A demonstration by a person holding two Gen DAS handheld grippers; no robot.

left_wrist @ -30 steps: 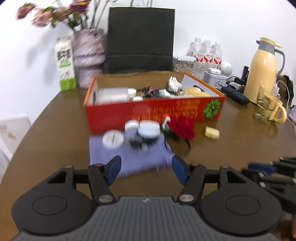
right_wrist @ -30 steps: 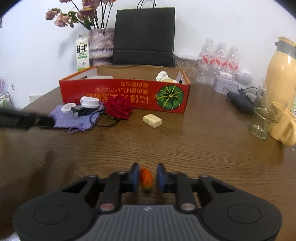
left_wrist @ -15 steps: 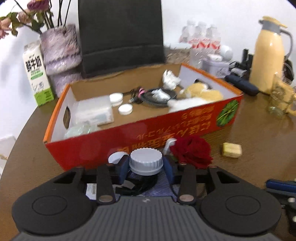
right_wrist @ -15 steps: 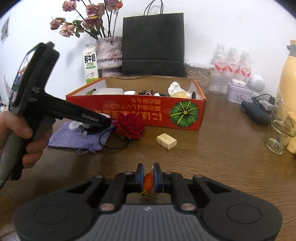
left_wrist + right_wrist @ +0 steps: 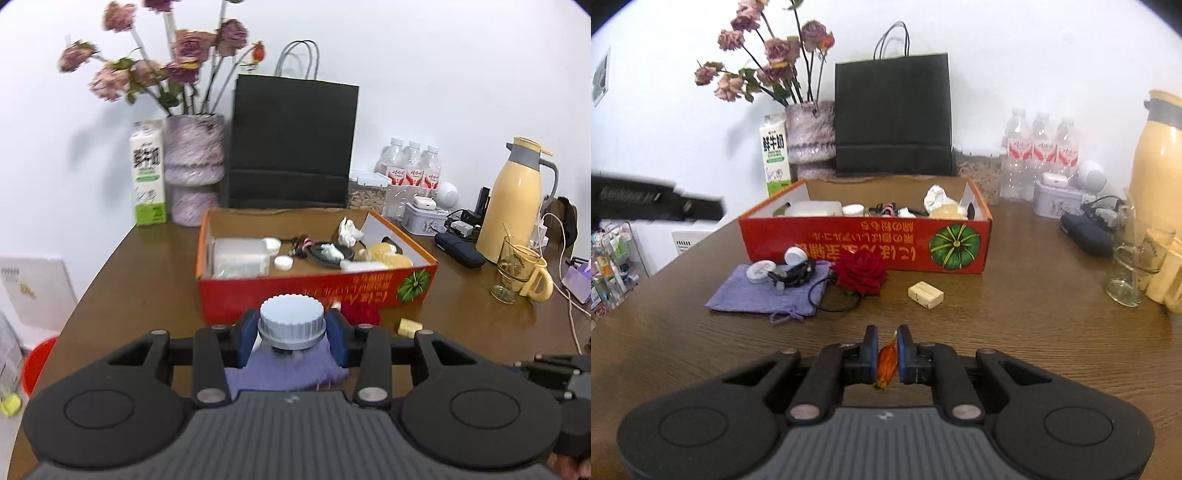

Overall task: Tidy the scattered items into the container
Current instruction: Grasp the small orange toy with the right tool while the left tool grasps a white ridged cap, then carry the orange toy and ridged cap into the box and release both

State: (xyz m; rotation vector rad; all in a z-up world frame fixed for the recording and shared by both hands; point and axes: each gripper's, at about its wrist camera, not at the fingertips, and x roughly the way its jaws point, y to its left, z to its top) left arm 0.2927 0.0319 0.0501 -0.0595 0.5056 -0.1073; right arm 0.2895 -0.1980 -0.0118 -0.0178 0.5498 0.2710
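Left gripper (image 5: 291, 334) clamped on the white ribbed cap (image 5: 291, 321), just short of the red box (image 5: 314, 291); carry it level over the near wall before releasing. Right gripper (image 5: 886, 354) pinches an orange scrap (image 5: 886, 363), well short of the box. A second earlier, the left jaws stood empty above the purple pouch (image 5: 288, 367).

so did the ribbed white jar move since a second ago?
Yes. The left gripper has lifted the ribbed white jar off the purple pouch; it now sits against the red box front wall.
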